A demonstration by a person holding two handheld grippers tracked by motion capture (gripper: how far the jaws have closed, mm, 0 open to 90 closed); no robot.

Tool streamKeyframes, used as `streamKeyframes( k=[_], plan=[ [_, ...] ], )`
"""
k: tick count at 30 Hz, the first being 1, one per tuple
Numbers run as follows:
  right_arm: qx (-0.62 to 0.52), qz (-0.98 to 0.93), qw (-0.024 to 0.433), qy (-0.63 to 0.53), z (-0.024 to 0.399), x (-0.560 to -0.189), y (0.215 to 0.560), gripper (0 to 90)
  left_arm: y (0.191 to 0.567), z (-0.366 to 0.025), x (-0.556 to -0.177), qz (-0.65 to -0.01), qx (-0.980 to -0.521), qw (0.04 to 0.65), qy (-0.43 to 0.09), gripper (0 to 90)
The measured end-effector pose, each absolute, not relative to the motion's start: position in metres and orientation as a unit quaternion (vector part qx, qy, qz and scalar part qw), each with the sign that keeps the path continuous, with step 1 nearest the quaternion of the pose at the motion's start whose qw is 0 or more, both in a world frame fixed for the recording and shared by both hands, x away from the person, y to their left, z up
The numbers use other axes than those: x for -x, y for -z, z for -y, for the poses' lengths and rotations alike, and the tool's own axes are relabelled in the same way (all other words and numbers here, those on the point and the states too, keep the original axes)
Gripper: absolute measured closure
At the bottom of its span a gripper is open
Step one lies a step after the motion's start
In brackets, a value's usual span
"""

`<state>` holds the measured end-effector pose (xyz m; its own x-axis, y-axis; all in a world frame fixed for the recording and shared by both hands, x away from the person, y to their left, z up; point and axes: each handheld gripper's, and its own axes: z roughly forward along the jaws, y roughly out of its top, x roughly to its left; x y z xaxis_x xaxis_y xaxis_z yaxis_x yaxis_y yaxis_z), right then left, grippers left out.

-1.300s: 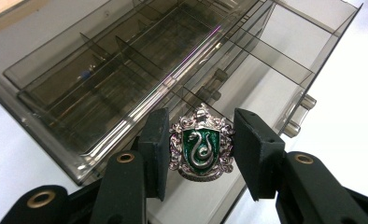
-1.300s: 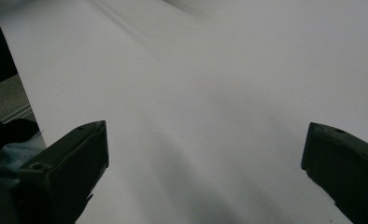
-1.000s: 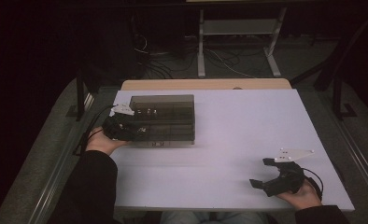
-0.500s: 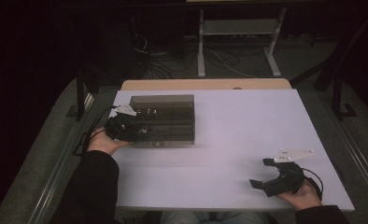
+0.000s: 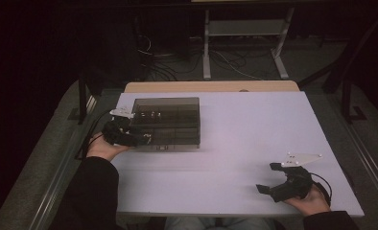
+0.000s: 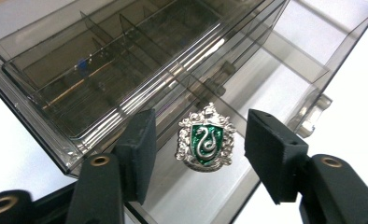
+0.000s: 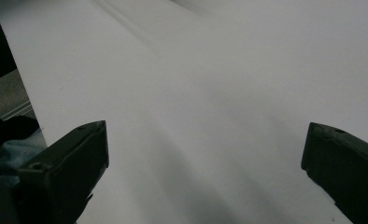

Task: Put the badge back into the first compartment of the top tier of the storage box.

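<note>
Small items inside the smoky organizer box (image 5: pixel 165 120) stay too tiny and dim to identify.

A silver crest-shaped badge (image 6: pixel 205 138) with a green enamel shield and silver snake is lying face up inside a smoky transparent plastic compartment box (image 6: pixel 126 70), sitting on the white table's left side.

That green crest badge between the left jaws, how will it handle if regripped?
The badge looks like enamelled metal: probably stiff and dense for its size. Its glossy face may slip on the pads. Flat, so unlikely to roll. The left gripper jaws have just been opening; the badge sits between them untouched.
</note>
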<state>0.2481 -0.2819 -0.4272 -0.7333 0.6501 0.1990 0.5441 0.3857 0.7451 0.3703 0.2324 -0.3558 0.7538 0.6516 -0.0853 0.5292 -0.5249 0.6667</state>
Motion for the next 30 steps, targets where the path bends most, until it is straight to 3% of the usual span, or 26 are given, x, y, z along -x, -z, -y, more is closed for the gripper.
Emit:
streamKeyframes(
  k=[17,28,30],
  plan=[
    [-0.36,-0.827,0.065,-0.426,0.283,-0.248,0.426,0.5,0.343,-0.23,-0.353,-0.339,-0.856,0.381,-0.083,25.0],
    [-0.362,-0.827,0.065,-0.426,0.284,-0.248,0.426,0.5,0.337,-0.217,-0.34,-0.342,-0.852,0.384,-0.101,0.6],
    [-0.362,-0.826,0.066,-0.427,0.284,-0.248,0.426,0.5,0.337,-0.213,-0.337,-0.344,-0.849,0.387,-0.108,0.0]
  ],
)
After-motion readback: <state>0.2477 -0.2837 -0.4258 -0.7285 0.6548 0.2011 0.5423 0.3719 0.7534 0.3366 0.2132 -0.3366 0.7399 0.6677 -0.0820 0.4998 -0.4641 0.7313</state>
